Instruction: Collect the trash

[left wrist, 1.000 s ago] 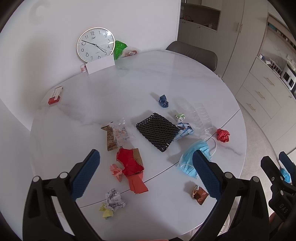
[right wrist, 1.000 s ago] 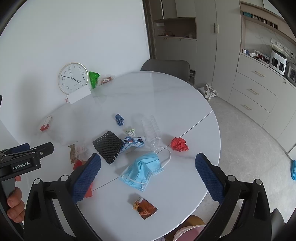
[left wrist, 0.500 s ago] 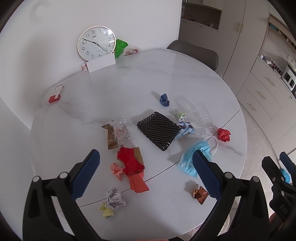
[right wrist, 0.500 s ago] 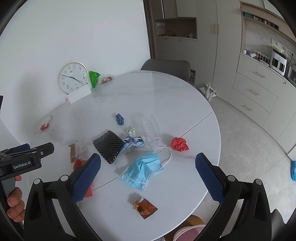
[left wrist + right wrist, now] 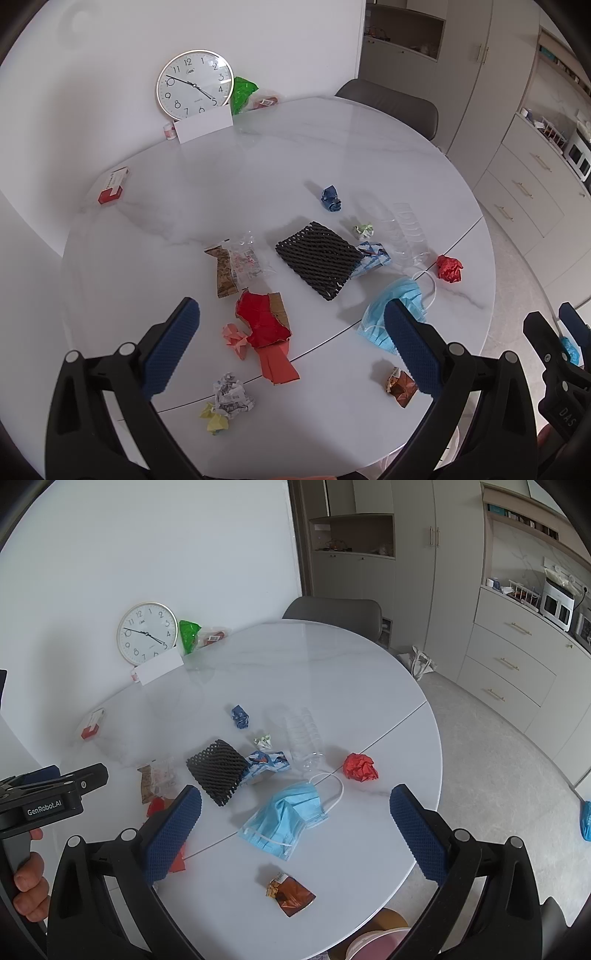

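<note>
White marble tabletop (image 5: pixel 332 672) is strewn with trash, and nothing has been picked up yet. Both grippers are held high above the near edge, apparently so the whole scatter can be surveyed. The left gripper (image 5: pixel 291 345) is spread wide and empty over the torn red card (image 5: pixel 262 323); the right gripper (image 5: pixel 295 830) is likewise spread over the blue face mask (image 5: pixel 284 819), with the brown wrapper (image 5: pixel 291 893) nearer. A bin rim (image 5: pixel 373 941), partly seen below the near edge, is probably placed for drops
</note>
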A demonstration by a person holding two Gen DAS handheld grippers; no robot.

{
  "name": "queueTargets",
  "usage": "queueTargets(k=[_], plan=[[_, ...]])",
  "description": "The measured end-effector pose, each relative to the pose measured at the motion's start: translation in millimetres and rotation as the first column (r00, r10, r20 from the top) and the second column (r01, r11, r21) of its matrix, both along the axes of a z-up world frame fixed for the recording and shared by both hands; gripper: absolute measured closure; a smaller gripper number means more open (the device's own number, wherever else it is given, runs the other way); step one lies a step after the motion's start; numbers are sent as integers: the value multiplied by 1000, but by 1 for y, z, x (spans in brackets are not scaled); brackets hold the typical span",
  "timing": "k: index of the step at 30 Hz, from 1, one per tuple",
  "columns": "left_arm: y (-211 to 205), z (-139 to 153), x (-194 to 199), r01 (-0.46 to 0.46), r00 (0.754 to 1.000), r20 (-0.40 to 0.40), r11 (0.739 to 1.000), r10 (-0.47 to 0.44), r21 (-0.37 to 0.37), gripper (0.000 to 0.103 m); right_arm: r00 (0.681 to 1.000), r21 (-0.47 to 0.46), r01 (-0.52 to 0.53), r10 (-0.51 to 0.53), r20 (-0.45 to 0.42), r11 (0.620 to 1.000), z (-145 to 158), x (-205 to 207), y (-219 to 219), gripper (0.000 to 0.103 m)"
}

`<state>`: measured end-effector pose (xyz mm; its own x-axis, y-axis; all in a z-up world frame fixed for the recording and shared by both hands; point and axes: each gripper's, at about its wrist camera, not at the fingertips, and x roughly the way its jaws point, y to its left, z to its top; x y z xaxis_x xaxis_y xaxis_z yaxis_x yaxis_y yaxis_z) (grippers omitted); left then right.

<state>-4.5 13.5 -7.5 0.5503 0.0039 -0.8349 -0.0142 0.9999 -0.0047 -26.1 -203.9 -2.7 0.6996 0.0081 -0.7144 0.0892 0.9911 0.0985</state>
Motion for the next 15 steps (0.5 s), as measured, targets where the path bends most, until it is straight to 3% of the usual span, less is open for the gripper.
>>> queueTargets(k=[15], plan=[[11, -9, -5, 32, 999, 6, 999, -32, 29, 7, 1000, -6, -13, 13, -7, 1000, -7, -1, 1, 2]])
